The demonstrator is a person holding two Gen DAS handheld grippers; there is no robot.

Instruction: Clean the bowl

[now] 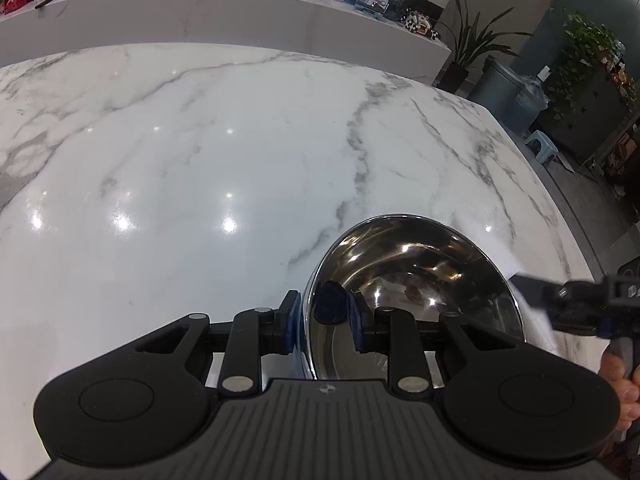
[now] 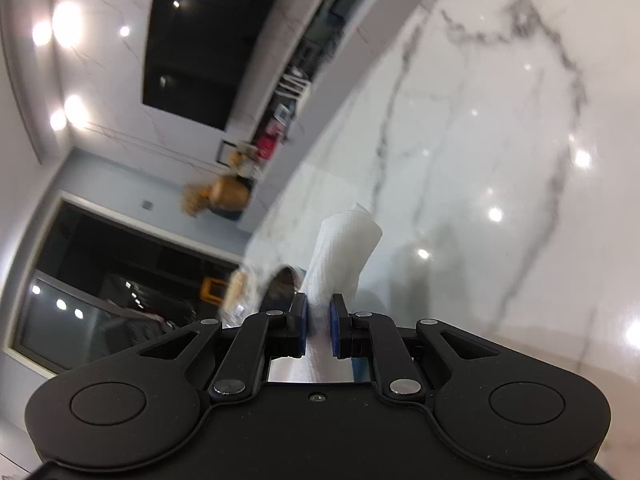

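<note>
While the left wrist view looks steeply down, the left tongs (image 1: 322, 322) are seen pinching the near wall of the steel bowl (image 1: 416, 276): one blue pad (image 1: 291, 320) sits outside the rim and the other inside, both tight against the metal. That bowl rests on the white marble tabletop (image 1: 224, 152), toward its right side, and its polished inside mirrors the room and some brownish patches whose nature I cannot tell. At the right edge of this view the right tongs (image 1: 532, 300) reach in just past the bowl's rim, with white paper beside them and part of a hand (image 1: 622, 384) below; how their fingers stand cannot be read from here.

Only the right wrist view settles that: the right tongs (image 2: 318, 318) are pressed together on a folded white paper towel (image 2: 340, 252), which stands up from between the blue pads. This view is rolled sideways and blurred, so the tabletop (image 2: 500, 140) fills its right half. Just left of the towel a dark, shiny curved edge shows, likely the bowl (image 2: 280, 284), though blur keeps me from being sure.

Far beyond the tabletop, only the left view shows a ledge (image 1: 200, 12) with pictures and potted plants (image 1: 472, 40).
</note>
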